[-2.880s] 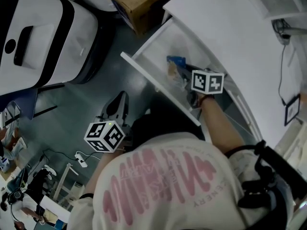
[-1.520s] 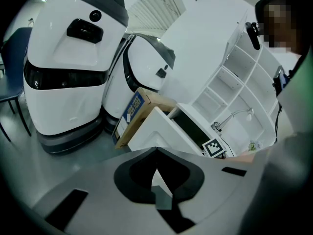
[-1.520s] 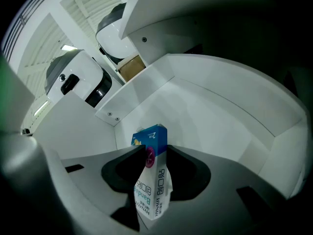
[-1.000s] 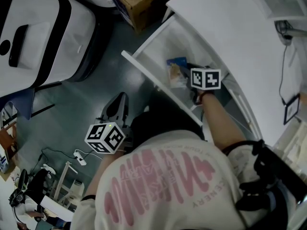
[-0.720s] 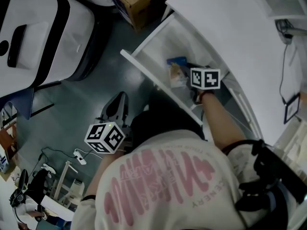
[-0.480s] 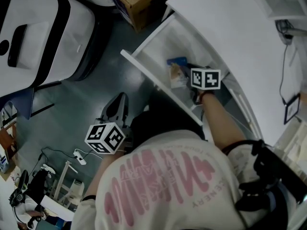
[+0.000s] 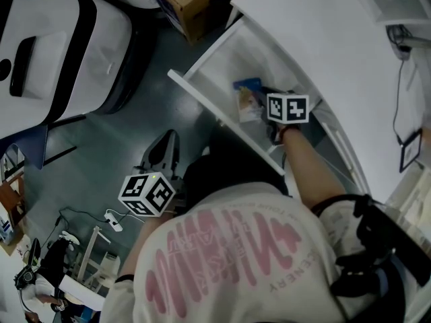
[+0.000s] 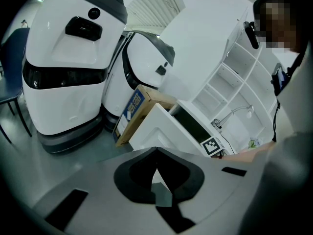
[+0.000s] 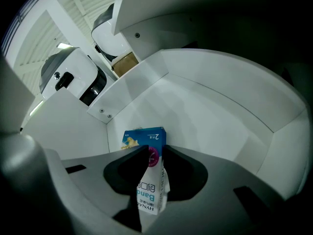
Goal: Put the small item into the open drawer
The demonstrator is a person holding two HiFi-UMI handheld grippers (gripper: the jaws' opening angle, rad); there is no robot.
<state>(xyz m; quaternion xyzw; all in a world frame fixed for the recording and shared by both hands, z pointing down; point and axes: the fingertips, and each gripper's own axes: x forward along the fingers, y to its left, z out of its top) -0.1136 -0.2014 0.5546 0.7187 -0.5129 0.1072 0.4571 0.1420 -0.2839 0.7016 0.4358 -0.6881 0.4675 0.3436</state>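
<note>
**A:** how do I drop this w/o it tipping?

**B:** my right tongs (image 9: 155,153) have just been closing and now pinch the small blue-and-white cardboard packet (image 9: 149,182). It's upright inside the open white drawer (image 9: 210,106), near a corner. Imo lower till it sits flat, then open slow. It's a thin box w/ a blue top and blue lettering. My left tongs (image 8: 156,150) are closed, empty, outside the drawer.

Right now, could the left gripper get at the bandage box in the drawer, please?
Probably not directly: the left gripper hangs shut outside the drawer front, which stands between it and the bandage box inside.
</note>
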